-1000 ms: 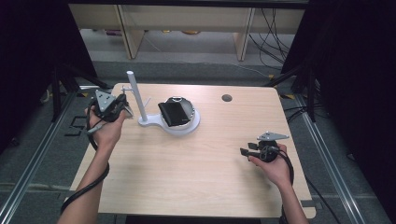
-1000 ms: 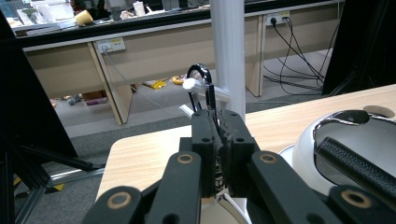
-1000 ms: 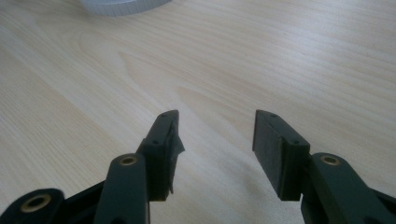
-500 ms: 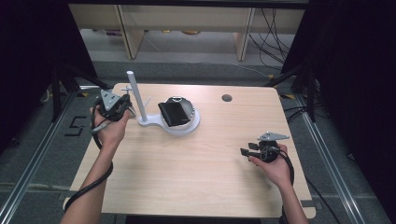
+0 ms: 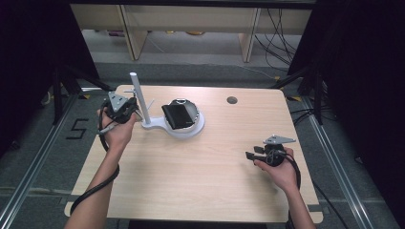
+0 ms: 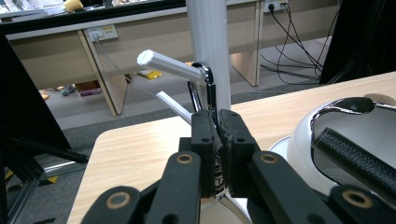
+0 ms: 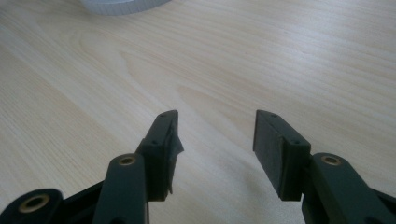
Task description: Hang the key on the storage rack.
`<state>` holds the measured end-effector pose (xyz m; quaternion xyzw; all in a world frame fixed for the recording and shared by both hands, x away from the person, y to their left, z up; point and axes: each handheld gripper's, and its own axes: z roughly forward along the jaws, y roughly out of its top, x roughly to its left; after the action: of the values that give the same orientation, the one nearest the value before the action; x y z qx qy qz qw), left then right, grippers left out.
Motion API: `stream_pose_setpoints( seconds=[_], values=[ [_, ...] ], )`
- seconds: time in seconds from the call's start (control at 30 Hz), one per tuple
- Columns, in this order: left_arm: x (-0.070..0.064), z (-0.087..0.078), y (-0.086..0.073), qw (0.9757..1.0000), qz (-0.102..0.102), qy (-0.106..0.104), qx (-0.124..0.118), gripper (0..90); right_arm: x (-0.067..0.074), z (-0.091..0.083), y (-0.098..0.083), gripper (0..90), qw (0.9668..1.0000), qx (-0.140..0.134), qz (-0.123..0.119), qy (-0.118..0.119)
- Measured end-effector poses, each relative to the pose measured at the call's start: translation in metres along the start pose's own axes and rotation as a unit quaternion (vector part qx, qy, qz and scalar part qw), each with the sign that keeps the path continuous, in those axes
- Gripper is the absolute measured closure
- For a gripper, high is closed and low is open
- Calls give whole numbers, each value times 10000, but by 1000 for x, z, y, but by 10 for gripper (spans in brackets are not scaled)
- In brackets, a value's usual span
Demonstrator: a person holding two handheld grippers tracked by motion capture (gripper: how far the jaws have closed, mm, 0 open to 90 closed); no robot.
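Your left gripper (image 6: 217, 140) is clamped on the thin metal lever (image 6: 211, 95) beside the white post (image 5: 138, 98) at the bench's (image 5: 200, 176) far left; your right gripper (image 7: 215, 140) rests open, empty, well apart.

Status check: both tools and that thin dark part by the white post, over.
Left tool shut on thin dark part beside white post. Right tool open, empty, over table.

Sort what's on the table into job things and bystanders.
In the job:
- left gripper, shut on the thin metal hook
- white stand with its post

Standing by:
- right gripper, open above the table
- table's cable hole
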<state>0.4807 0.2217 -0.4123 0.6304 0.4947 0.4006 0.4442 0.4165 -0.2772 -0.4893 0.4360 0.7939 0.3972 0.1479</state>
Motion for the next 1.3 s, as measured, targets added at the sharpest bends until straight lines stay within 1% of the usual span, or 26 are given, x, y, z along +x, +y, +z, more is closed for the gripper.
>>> stream_pose_setpoints(
  seconds=[0.03,0.17,0.23,0.27,0.3,0.33,0.4,0.43,0.5,0.57,0.6,0.63,0.67,0.7,0.73,0.77,0.8,0.83,0.87,0.93,1.03,1.07,1.1,1.13,1.17,1.3],
  values=[
    [1,1,-1,10000,-9,-22,43,844,0,0,0,513,10000,-1,-2,-4],
    [1,1,-2,10000,-4,-77,31,806,0,0,0,510,10000,-25,3,3],
    [1,0,-3,10000,14,-76,2,766,1,0,0,508,10000,-16,58,32],
    [1,-1,-3,10000,10,-94,28,734,0,0,0,508,10000,-35,30,22],
    [2,-2,-4,9999,37,-114,30,699,0,1,0,507,9999,-51,70,101],
    [2,-4,-4,9999,50,-125,30,671,0,1,0,507,9999,-89,19,54],
    [3,-8,-5,9999,35,-157,40,624,0,1,0,506,9999,-99,22,61],
    [4,-10,-6,9998,29,-175,19,605,0,-1,0,506,10000,-35,3,-8],
    [4,-15,-8,9998,53,-201,26,567,-1,-1,0,505,10000,-40,5,-29],
    [5,-20,-11,9995,62,-318,64,529,-1,-1,0,504,10000,-43,39,-3],
    [6,-23,-13,9992,65,-394,74,514,2,-1,0,504,9998,-18,220,1],
    [6,-26,-15,9989,66,-461,77,500,1,-2,0,503,9999,-43,122,-18],
    [7,-29,-18,9986,42,-518,55,491,-1,0,0,503,9999,-78,51,60],
    [8,-32,-20,9985,33,-541,46,482,-1,-2,0,502,10000,-67,26,14],
    [10,-35,-23,9984,33,-568,44,475,-1,-2,0,502,9999,-114,49,61],
    [11,-39,-25,9982,30,-594,63,468,0,-3,0,501,9999,-55,118,-16],
    [12,-43,-28,9980,3,-624,60,464,-2,-4,1,501,9999,-83,-37,-96],
    [13,-46,-30,9979,-6,-639,62,460,-3,-4,1,501,10000,-64,-26,14],
    [14,-50,-33,9979,10,-647,67,457,-2,-4,1,501,9999,-92,-16,-58],
    [16,-57,-38,9978,3,-663,55,454,-3,-4,0,500,9999,-112,-17,-39],
    [19,-68,-48,9980,-39,-636,-3,453,-4,-4,0,500,10000,-74,-32,-12],
    [20,-71,-51,9981,-60,-619,-22,453,-4,-3,-1,500,9999,-133,-23,-11],
    [20,-75,-55,9982,-85,-586,-26,453,-4,-3,-1,500,9999,-128,-30,-10],
    [21,-78,-60,9983,-109,-575,-57,453,-3,-3,-1,500,9999,-131,-31,-40],
    [21,-82,-65,9984,-130,-543,-40,453,-3,-3,-1,500,9999,-113,-39,-37],
    [17,-96,-89,9983,-245,-537,-15,451,-3,-3,-1,499,9999,-89,-38,-32]
  ],
)
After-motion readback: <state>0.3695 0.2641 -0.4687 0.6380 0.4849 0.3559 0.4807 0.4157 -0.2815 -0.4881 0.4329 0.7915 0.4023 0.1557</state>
